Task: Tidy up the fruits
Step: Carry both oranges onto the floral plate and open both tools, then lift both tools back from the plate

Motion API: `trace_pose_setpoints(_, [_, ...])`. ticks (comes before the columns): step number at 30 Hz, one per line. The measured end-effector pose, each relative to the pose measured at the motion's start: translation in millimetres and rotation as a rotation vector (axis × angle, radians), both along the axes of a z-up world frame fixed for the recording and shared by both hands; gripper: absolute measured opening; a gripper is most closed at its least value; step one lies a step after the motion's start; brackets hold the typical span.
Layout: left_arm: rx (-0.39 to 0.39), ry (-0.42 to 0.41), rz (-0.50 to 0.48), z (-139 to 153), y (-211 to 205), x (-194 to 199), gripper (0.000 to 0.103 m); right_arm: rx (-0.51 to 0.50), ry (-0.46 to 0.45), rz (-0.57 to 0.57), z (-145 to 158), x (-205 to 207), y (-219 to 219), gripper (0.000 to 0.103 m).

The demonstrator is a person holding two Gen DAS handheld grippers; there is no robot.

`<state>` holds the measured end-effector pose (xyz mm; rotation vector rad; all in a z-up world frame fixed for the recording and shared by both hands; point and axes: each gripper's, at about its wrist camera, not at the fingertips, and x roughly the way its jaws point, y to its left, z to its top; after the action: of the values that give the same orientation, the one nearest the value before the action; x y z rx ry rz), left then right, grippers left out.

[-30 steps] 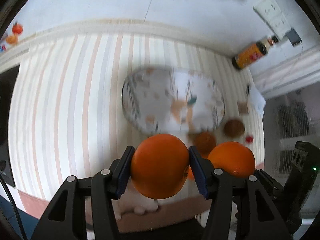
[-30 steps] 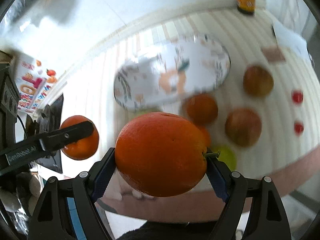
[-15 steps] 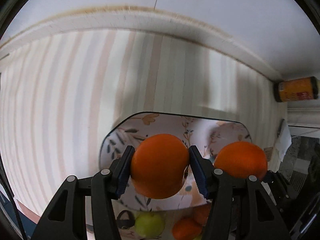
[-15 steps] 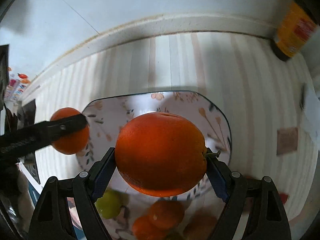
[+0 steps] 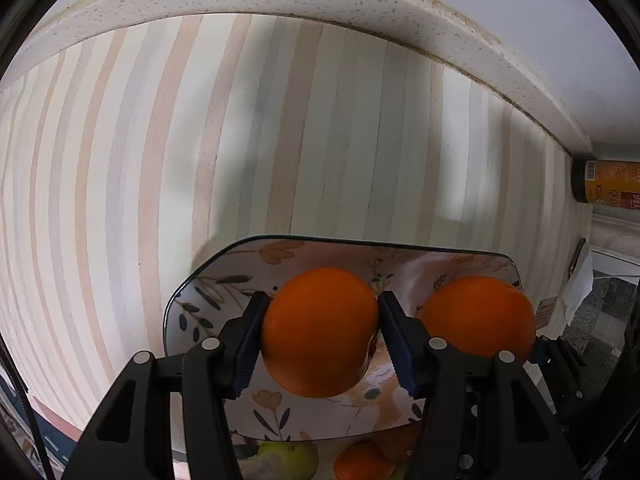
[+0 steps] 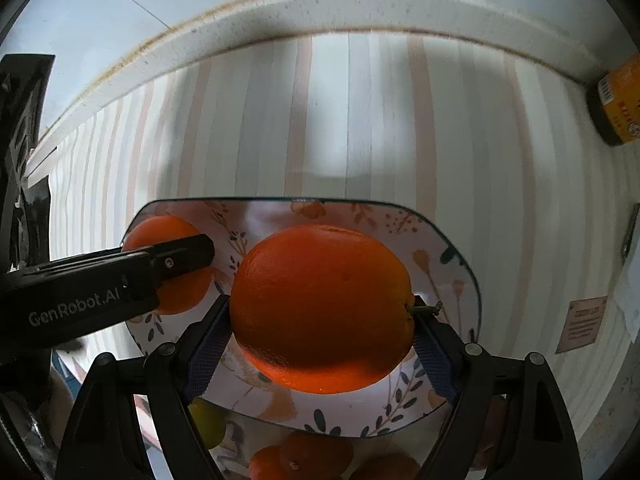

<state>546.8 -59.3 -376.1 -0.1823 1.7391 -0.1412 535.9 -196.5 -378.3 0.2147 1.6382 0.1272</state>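
Left wrist view: left claw (image 5: 320,338) closed on orange (image 5: 320,332), held above floral plate (image 5: 208,284) on striped counter (image 5: 160,160). Right claw (image 6: 322,328) grips larger orange (image 6: 322,308), stem pointing to right finger, long axis across jaws. Plate lies directly below both claws, long side running left to right; both about equally near, so next move is probably straight down. More fruit (image 6: 316,456), green one (image 6: 208,420) too, waits at near edge of plate.
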Motion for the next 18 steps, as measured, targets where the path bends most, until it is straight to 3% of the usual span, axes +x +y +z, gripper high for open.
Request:
trace_pose_setpoints(2, [0.028,-0.017,-0.018,3,-3,0,0.054,0.000,0.019,0.008,-1,1,-1,0.088])
trace_pose_setpoints(3, [0.039,-0.030,-0.020,5,-3,-1,0.060,-0.003,0.027,0.009,-1,2,-1,0.090])
trace_pose_setpoints(4, [0.034,-0.042,-0.018,8,-3,-2,0.078,-0.012,0.025,0.009,2,2,-2,0.093])
trace_pose_setpoints(6, [0.034,-0.068,-0.015,15,-1,-3,0.093,-0.030,0.003,0.008,10,2,-3,0.095])
trace_pose_setpoints(12, [0.057,-0.128,-0.016,41,3,-13,0.093,-0.070,-0.045,-0.001,33,-4,-16,0.096])
trace_pose_setpoints(18, [0.127,-0.248,0.003,80,18,-51,0.093,-0.131,-0.117,-0.026,69,-35,-34,0.096])
